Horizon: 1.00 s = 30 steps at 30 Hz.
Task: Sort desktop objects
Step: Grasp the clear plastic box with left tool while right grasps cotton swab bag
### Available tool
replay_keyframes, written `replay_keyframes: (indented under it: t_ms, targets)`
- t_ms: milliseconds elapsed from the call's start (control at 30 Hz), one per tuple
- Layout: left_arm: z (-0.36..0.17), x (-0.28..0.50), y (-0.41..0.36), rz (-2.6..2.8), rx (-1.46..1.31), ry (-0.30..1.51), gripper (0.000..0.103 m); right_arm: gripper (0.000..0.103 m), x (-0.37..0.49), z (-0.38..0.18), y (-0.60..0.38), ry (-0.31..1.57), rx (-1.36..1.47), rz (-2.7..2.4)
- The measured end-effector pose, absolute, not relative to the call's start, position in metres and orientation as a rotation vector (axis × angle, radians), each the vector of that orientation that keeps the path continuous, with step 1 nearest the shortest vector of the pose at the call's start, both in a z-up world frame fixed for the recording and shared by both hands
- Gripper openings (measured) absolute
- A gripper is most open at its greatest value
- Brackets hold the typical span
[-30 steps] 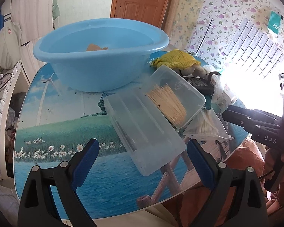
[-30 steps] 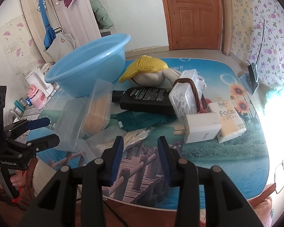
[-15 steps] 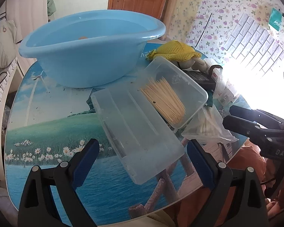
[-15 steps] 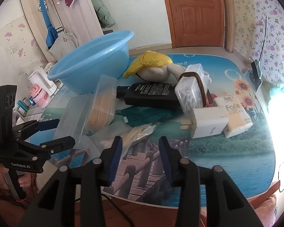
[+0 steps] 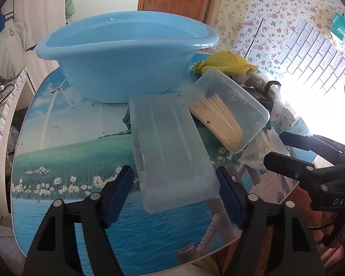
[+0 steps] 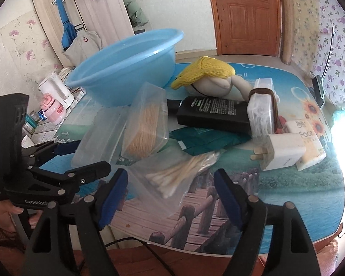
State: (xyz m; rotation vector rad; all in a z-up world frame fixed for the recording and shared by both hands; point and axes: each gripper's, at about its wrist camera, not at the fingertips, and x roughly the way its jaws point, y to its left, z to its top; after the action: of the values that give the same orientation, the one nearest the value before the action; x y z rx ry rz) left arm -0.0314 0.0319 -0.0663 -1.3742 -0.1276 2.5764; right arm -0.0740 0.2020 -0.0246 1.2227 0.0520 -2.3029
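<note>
A clear plastic box (image 5: 172,147) lies open on the table, its tilted half holding toothpicks (image 5: 216,122). My left gripper (image 5: 176,191) is open, its jaws on either side of the box's near end, not touching. The box also shows in the right wrist view (image 6: 103,135). My right gripper (image 6: 170,193) is open just in front of a clear bag of cotton swabs (image 6: 179,172). A big blue basin (image 5: 124,53) stands behind the box.
A yellow-hatted plush doll (image 6: 209,78), black bottle (image 6: 209,112), green packet (image 6: 202,140), box with a brown hair band (image 6: 262,112), white charger (image 6: 280,154) and tissue pack (image 6: 308,142) crowd the table (image 6: 299,195). The near table edge is close below both grippers.
My left gripper has moved forward and down so its jaws flank the clear box's near end. My right gripper has opened wider and come closer to the swab bag.
</note>
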Motion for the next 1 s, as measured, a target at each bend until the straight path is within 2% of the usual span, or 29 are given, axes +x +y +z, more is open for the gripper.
replay_keyframes:
  t_ms: [233, 533, 733, 867, 1000]
  targets:
    - [-0.066, -0.028, 0.027, 2.582, -1.377, -0.128, 0.066, 0.078, -0.077, -0.031, 0.198, 0.095, 1.26, -2.313]
    - [-0.065, -0.024, 0.021, 2.586, -1.388, -0.122, 0.066, 0.078, -0.079, -0.027, 0.239, 0.146, 1.289, -2.417]
    - [-0.067, -0.03, 0.027, 2.589, -1.384, -0.106, 0.067, 0.078, -0.08, -0.02, 0.256, 0.002, 1.29, -2.417]
    - [-0.067, -0.034, 0.032, 2.606, -1.381, -0.075, 0.069, 0.078, -0.08, -0.017, 0.239, -0.028, 1.265, -2.392]
    - [-0.068, -0.035, 0.032, 2.614, -1.371, -0.06, 0.071, 0.078, -0.082, -0.02, 0.216, 0.023, 1.273, -2.394]
